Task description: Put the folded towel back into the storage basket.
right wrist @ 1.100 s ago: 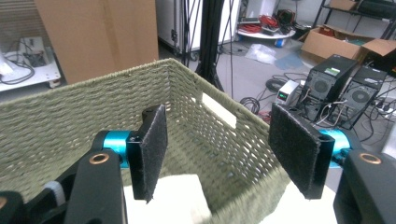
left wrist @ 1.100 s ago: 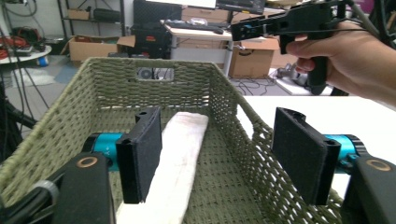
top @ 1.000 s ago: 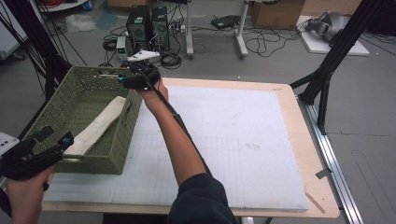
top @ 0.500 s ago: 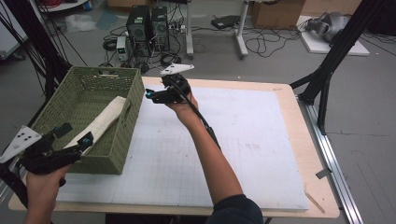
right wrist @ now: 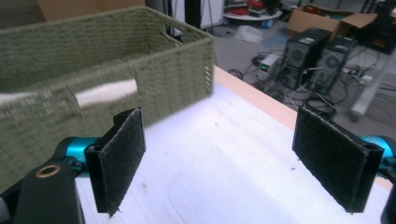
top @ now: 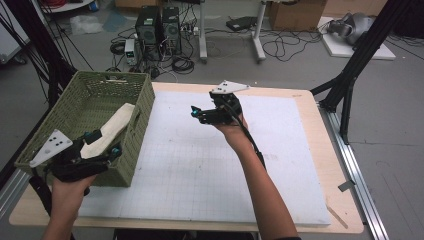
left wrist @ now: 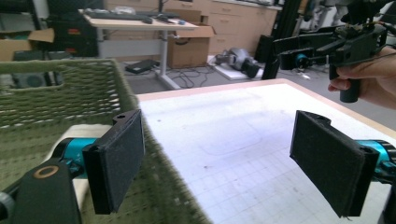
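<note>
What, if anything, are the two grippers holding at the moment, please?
Nothing. The left gripper and the right gripper both have their jaws wide open and bare. The cream cloth lies loose in the green basket.

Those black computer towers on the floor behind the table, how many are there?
2. One computer tower stands on the floor beyond the table's far edge, and the second tower stands right beside it, among tangled cables. Others may be hidden outside the picture.
</note>
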A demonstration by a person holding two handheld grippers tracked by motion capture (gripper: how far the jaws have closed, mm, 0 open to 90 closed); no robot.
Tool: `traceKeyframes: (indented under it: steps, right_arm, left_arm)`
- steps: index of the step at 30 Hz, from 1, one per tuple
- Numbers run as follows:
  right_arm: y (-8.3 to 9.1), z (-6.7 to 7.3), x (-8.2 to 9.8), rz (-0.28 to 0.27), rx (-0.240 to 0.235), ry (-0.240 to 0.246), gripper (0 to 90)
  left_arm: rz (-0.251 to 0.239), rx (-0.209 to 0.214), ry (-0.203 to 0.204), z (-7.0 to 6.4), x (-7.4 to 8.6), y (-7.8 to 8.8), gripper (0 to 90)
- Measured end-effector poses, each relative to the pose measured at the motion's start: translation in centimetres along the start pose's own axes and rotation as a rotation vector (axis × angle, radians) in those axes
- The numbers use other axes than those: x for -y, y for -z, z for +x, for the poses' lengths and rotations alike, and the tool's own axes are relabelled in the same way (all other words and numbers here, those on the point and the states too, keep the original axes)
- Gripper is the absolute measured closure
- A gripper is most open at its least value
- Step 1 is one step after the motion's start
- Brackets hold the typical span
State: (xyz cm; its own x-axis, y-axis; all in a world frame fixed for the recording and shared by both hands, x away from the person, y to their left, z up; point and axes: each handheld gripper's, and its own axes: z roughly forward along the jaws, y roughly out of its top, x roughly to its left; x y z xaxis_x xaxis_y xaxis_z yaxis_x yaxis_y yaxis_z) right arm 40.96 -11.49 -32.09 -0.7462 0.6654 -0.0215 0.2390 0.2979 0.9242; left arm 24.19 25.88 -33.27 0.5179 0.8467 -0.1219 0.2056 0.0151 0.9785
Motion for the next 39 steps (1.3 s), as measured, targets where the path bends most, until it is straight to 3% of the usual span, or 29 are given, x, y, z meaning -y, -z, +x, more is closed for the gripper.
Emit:
traceKeyframes:
  steps: [11,15,19,24,30,39]
  right_arm:
    - [4.0,-0.3,2.4,0.01,0.049,0.032,15.9]
    - [6.0,-0.6,3.9,0.009,0.08,0.019,15.9]
    - [7.6,-0.9,5.2,0.017,0.108,0.009,15.9]
    - [9.8,-1.3,7.0,0.025,0.145,-0.005,15.9]
    - [11.7,-2.0,9.0,0.028,0.178,-0.04,15.9]
    - [14.2,-2.3,11.4,0.01,0.226,-0.066,15.9]
  left_arm:
    - [0.009,0.076,-0.027,-1.5,-0.2,-1.8,18.1]
    - [0.011,0.099,-0.027,-2.0,-0.2,-2.4,18.1]
    - [0.008,0.129,-0.052,-2.6,-0.1,-3.1,17.8]
    - [0.008,0.197,-0.069,-3.7,0.5,-4.5,17.2]
    - [0.021,0.27,-0.104,-5.2,1.5,-6.2,17.2]
    - [0.006,0.342,-0.106,-6.7,2.7,-7.7,17.4]
